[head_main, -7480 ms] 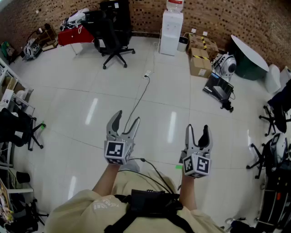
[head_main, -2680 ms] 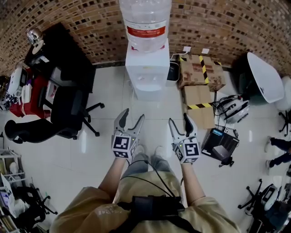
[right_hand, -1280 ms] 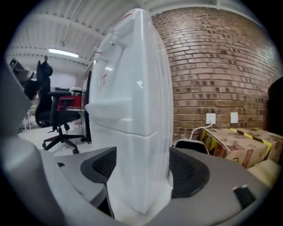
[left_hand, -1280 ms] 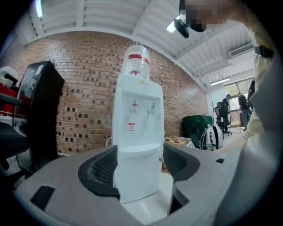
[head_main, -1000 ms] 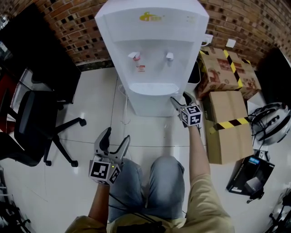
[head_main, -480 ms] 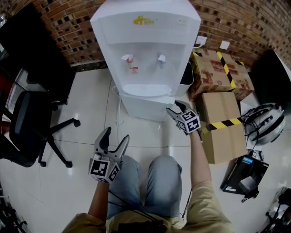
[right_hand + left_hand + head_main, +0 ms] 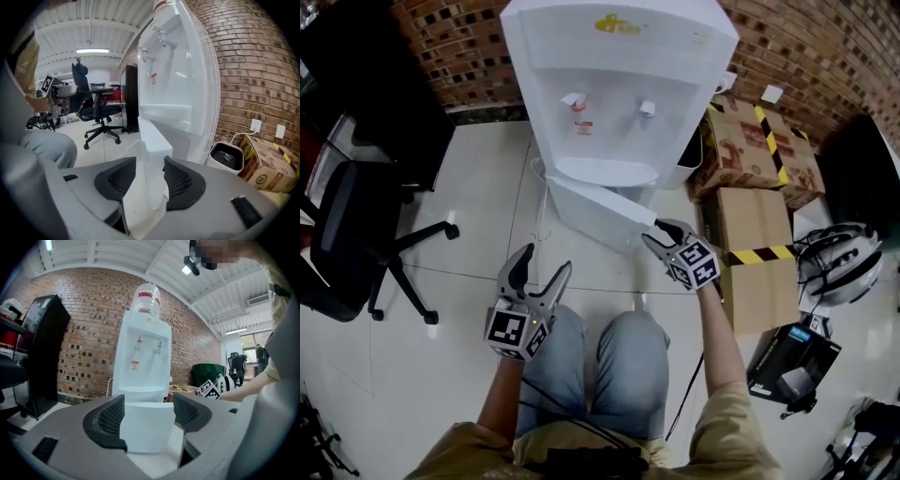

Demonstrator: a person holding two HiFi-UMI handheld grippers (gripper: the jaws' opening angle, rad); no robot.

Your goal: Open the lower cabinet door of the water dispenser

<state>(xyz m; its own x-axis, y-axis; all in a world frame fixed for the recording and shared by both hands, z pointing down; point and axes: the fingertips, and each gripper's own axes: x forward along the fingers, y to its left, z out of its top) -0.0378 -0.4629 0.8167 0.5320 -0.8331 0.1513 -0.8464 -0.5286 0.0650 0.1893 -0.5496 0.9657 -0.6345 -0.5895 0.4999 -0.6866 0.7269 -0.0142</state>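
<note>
The dispenser (image 7: 619,84) stands against the brick wall (image 7: 450,47), with a bottle (image 7: 146,298) on top and two taps (image 7: 574,99) over the drip shelf; its lower door (image 7: 600,211) stands partly open, hinged at the picture's left and swung out toward the person, with its free edge pointing at the right gripper (image 7: 661,234).

The right gripper sits at that free edge; in the right gripper view the white edge of the door runs up between the two pads and fills the narrow gap; the jaws are closing on it, and both pads look to be against the panel.

The left gripper (image 7: 544,262) hangs low, just above the person's left knee (image 7: 553,366) and well apart from the dispenser; its jaws stand wide with nothing between them; through the gap its own view shows only the door and the dispenser farther off.

A black office chair (image 7: 356,234) stands at the picture's left on the white tile floor (image 7: 469,187); two cardboard boxes (image 7: 750,159) with yellow-and-black tape lie right of the dispenser; a small bin (image 7: 227,157) stands between the dispenser and the nearer box; the person kneels or crouches in front, both forearms stretched forward.
</note>
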